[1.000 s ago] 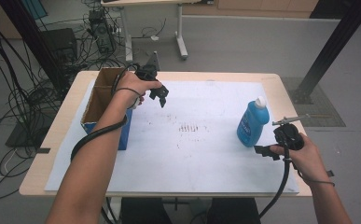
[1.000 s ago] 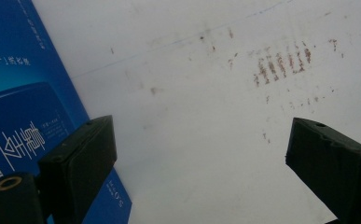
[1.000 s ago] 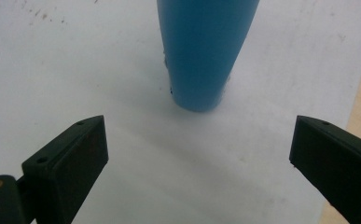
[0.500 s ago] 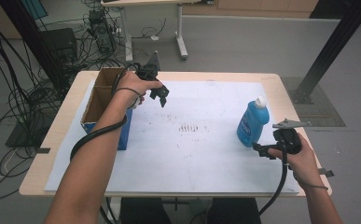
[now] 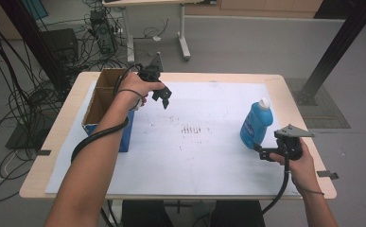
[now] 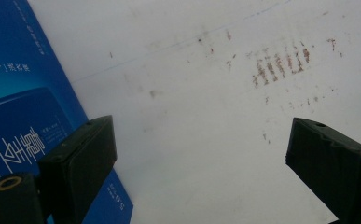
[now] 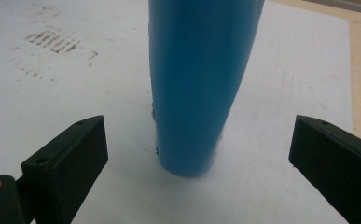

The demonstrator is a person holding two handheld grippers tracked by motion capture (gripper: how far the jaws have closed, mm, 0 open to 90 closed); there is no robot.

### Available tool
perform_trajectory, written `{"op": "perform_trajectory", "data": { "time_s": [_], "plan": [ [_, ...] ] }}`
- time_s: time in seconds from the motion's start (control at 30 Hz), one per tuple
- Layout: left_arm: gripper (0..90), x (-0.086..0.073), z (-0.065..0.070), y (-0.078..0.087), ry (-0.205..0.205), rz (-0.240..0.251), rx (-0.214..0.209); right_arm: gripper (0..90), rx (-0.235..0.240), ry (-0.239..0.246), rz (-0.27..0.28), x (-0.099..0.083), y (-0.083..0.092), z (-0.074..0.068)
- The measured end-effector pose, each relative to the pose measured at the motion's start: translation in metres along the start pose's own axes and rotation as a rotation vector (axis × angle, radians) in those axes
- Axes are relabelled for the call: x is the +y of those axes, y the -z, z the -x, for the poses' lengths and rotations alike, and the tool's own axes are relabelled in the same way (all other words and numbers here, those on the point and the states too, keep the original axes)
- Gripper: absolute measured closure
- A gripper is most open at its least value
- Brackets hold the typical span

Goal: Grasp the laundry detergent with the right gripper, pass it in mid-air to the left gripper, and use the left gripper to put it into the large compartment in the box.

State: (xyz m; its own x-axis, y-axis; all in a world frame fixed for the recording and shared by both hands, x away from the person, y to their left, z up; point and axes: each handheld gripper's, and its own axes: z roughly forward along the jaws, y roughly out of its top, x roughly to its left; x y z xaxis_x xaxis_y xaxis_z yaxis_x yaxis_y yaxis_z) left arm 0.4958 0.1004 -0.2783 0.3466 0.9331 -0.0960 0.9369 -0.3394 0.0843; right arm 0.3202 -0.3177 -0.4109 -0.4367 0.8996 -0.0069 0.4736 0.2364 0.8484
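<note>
Since the earlier frames, the right gripper [image 5: 262, 152] has sunk lower beside the blue bottle [image 5: 256, 123], while the left gripper [image 5: 163, 98] hangs where it was, above the white sheet [image 5: 204, 156] next to the cardboard box [image 5: 106, 101].

The bottle stands upright on the sheet near the table's right edge, its long axis vertical and its white cap [image 5: 264, 102] pointing up. In the right gripper view the blue body [image 7: 199, 84] rises straight between the two black jaws, which stand wide apart on either side of it without touching; its base rests on the sheet just ahead of them. Nothing is gripped. No label or writing is visible on the side of the bottle facing that camera.

The left gripper also has its jaws spread wide and empty, pointing down at the sheet. Its view shows rows of brown marks [image 6: 281, 63] on the sheet, and the blue side of the box [image 6: 24, 107] at the left, printed with white characters too tilted and partial to read.
</note>
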Motion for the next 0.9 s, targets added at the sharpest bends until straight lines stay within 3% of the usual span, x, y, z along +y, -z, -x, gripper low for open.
{"op": "perform_trajectory", "data": {
  "time_s": [0.33,0.9],
  "plan": [
    [9.0,-0.001,-0.001,0.001,0.007,0.005,0.005,3.3,0.024,-0.021,0.070,-0.006,-0.005,0.001],
    [9.0,-0.001,0.001,0.002,-0.009,0.014,0.011,3.0,0.063,-0.068,0.125,-0.011,-0.013,-0.006]
  ]
}}
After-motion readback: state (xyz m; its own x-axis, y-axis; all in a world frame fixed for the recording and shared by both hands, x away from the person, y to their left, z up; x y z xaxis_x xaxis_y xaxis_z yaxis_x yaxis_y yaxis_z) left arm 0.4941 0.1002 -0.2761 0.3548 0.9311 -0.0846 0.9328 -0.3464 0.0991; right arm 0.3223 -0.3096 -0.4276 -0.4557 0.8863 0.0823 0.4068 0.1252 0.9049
